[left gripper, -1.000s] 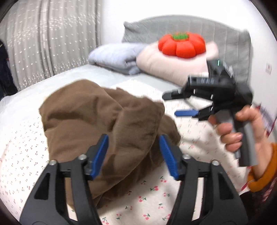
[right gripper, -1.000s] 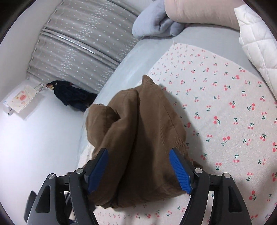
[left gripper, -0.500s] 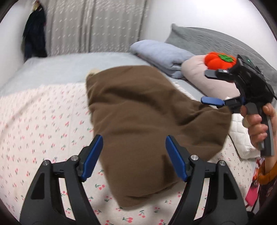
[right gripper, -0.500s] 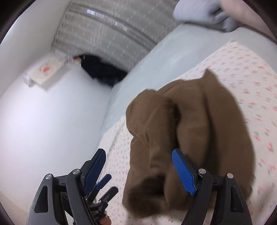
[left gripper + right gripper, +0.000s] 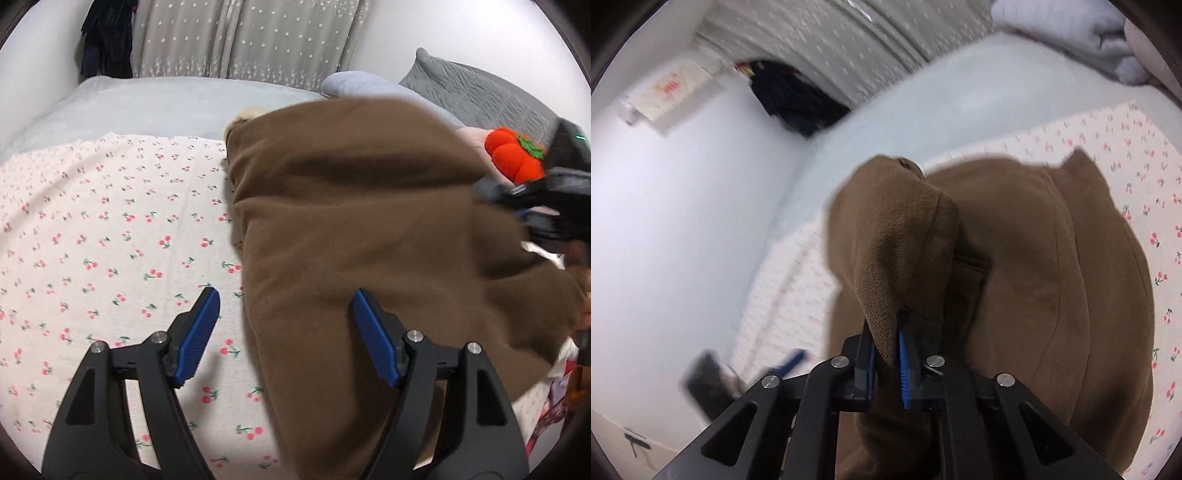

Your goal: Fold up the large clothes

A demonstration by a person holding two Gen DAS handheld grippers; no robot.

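A large brown garment [image 5: 351, 229] lies crumpled on the cherry-print sheet [image 5: 110, 240] of a bed. My left gripper [image 5: 284, 332] stands open just over the garment's near left edge; the cloth lies under its right finger and nothing is pinched. My right gripper [image 5: 886, 347] is shut on a fold of the brown garment [image 5: 1052, 277], and the cloth rises in a ridge from between its blue pads. In the left wrist view the right gripper [image 5: 517, 206] shows blurred at the garment's right side.
A grey-blue bedspread [image 5: 155, 107] covers the far half of the bed. Pillows [image 5: 369, 85], a grey headboard [image 5: 476, 96] and an orange pumpkin cushion [image 5: 513, 158] sit at the right. A starred curtain [image 5: 243, 37] and a dark hanging coat [image 5: 107, 37] stand behind.
My right gripper has closed on a fold of the brown garment and lifted it. My left gripper has swung left and down toward the garment's near edge, staying open.
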